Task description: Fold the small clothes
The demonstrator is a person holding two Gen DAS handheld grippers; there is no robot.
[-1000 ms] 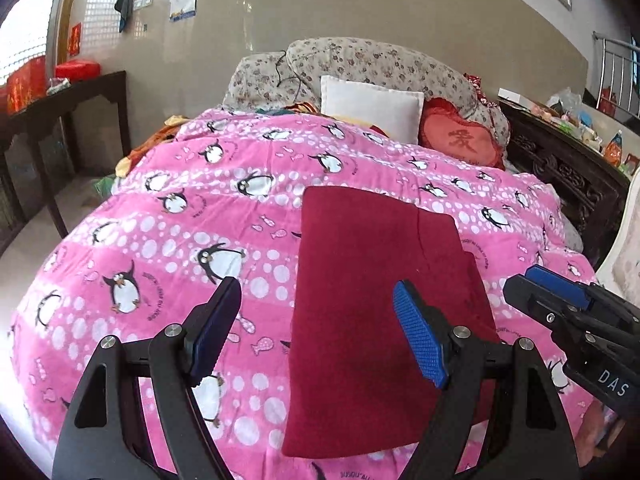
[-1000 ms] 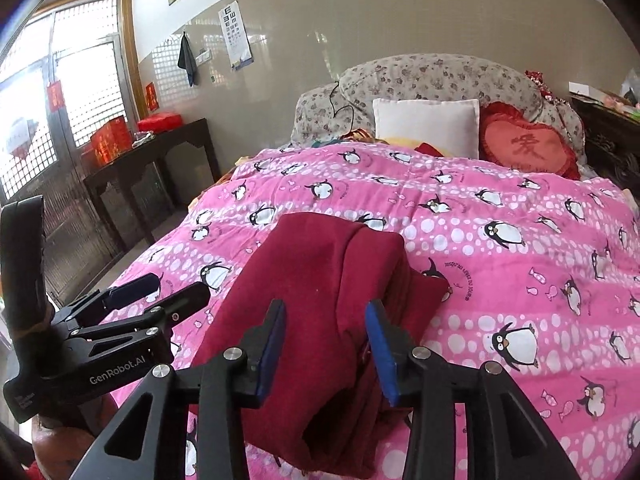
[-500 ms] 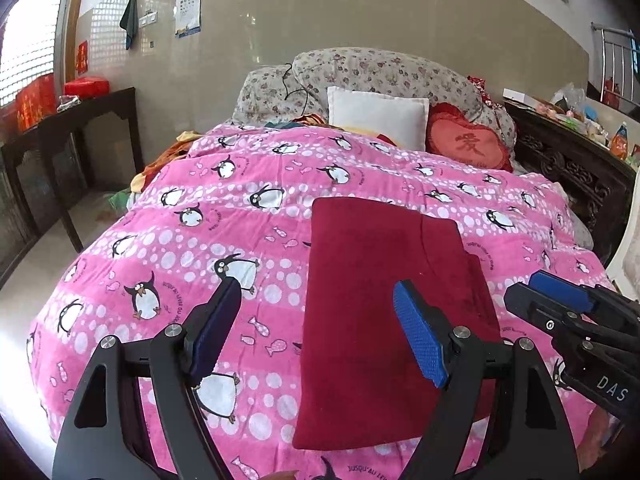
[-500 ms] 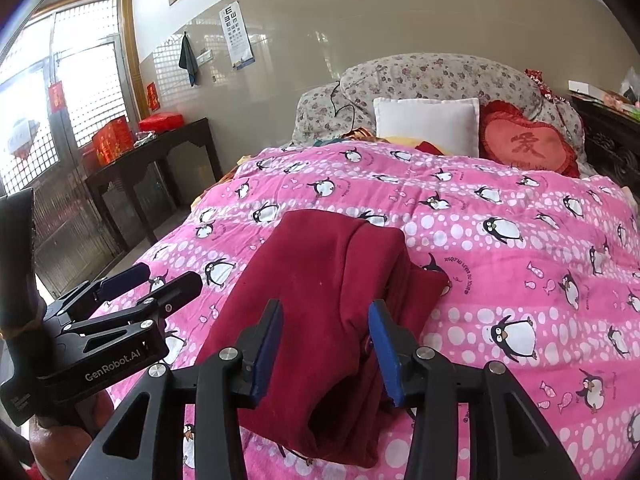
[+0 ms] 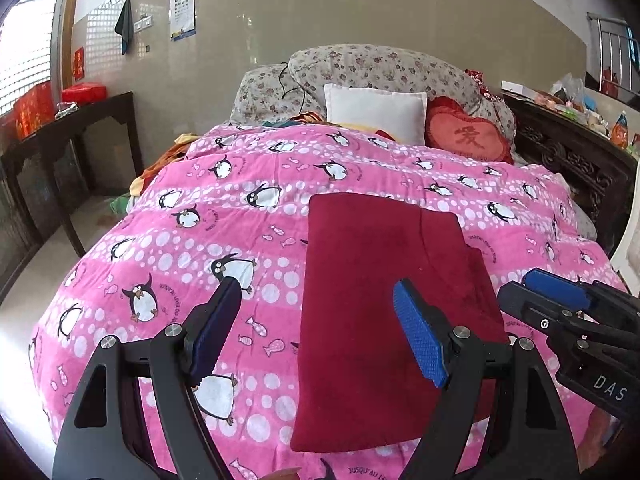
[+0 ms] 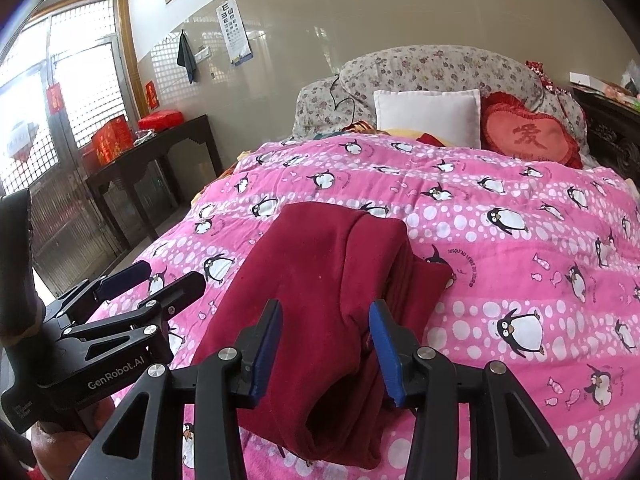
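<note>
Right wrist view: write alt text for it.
A folded dark red garment lies on a pink penguin-print quilt, with the open right gripper above its near end. The left gripper hovers at left.

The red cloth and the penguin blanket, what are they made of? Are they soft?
The red cloth looks like soft fleece or thick knit: matte, fuzzy, folding into rounded edges. The penguin blanket looks like a printed cotton or plush quilt: puffy, with soft dents, no shine. Both seem soft, though the exact fabric can't be told.
</note>
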